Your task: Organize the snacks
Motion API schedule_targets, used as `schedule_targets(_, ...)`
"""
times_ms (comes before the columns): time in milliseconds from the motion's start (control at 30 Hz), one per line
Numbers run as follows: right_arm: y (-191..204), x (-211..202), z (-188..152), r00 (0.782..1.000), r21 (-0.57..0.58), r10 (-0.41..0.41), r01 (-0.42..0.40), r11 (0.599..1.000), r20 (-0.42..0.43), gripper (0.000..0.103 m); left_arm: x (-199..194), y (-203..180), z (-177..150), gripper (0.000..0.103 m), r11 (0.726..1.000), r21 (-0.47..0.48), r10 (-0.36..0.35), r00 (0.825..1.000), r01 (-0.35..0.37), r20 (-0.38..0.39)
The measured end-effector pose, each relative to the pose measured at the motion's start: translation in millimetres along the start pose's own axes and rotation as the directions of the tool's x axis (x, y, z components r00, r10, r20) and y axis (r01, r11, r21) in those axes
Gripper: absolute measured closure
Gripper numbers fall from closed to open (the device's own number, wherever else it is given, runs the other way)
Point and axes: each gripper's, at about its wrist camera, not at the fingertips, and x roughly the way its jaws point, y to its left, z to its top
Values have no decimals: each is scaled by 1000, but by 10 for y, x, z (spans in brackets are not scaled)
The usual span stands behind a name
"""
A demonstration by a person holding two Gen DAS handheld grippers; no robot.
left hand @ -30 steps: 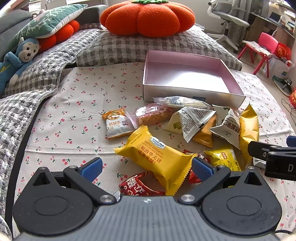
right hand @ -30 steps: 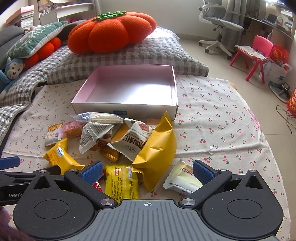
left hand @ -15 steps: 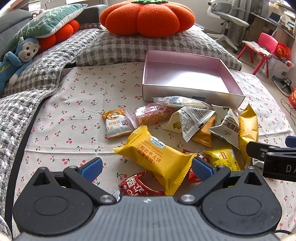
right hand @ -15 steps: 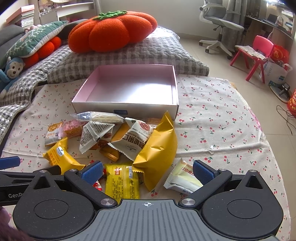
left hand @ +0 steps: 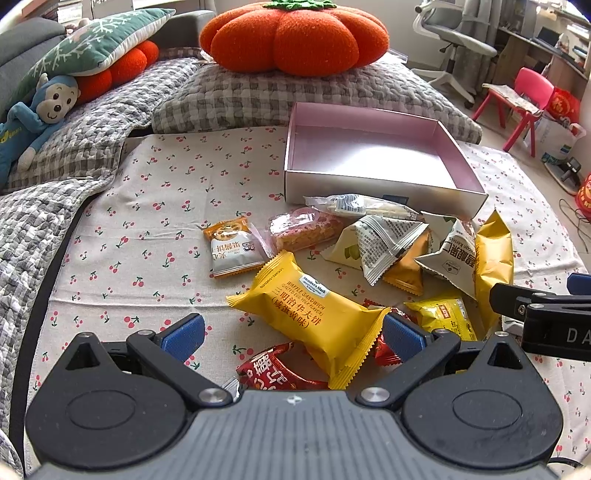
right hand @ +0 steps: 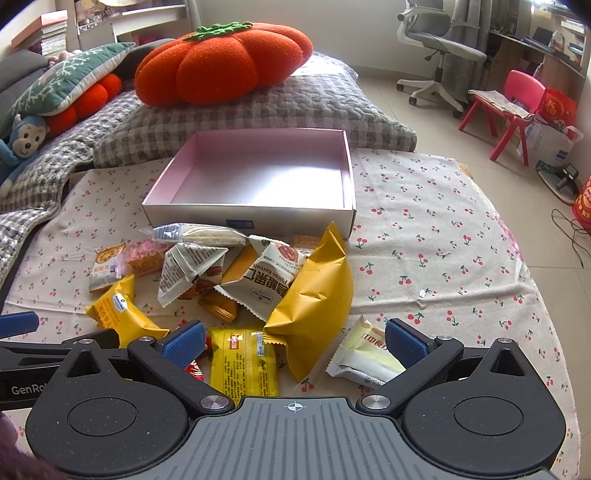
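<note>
Snack pile on cherry-print cloth (left hand: pixel 147 206), w/ pink box (left hand: pixel 373 162) as landmark. Box sits open, interior bare, just in front of the grey checked pillow (left hand: pixel 258 96) bearing the orange pumpkin cushion (left hand: pixel 295 35).

Left gripper (left hand: pixel 291 334): blue pads spread wide, nothing pinched, low over the yellow waffle sandwich pack (left hand: pixel 314 314), which lies well in front of the box's near-left corner. A red wrapper (left hand: pixel 273 369) lies partly under that pack's near end.

Right gripper (right hand: pixel 293 341): also spread, holding nothing, above a small yellow packet (right hand: pixel 242 360) and a cream bar wrapper (right hand: pixel 364 360) (both in front of the box's near-right corner).

Against the box's near wall: clear wafer pack (right hand: pixel 195 234). Just in front: newspaper-print triangle pouch (right hand: pixel 192 267), white pecan kernels bag (right hand: pixel 269 280), large mustard bag (right hand: pixel 314 299).
</note>
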Motion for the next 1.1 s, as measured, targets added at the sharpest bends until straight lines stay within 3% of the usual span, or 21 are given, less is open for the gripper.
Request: schedule_targets(1100,23,-56,32,1000,-11,10,-10,1000,16,0,9,48,27,0,1000,-4,-7,1000,7,5)
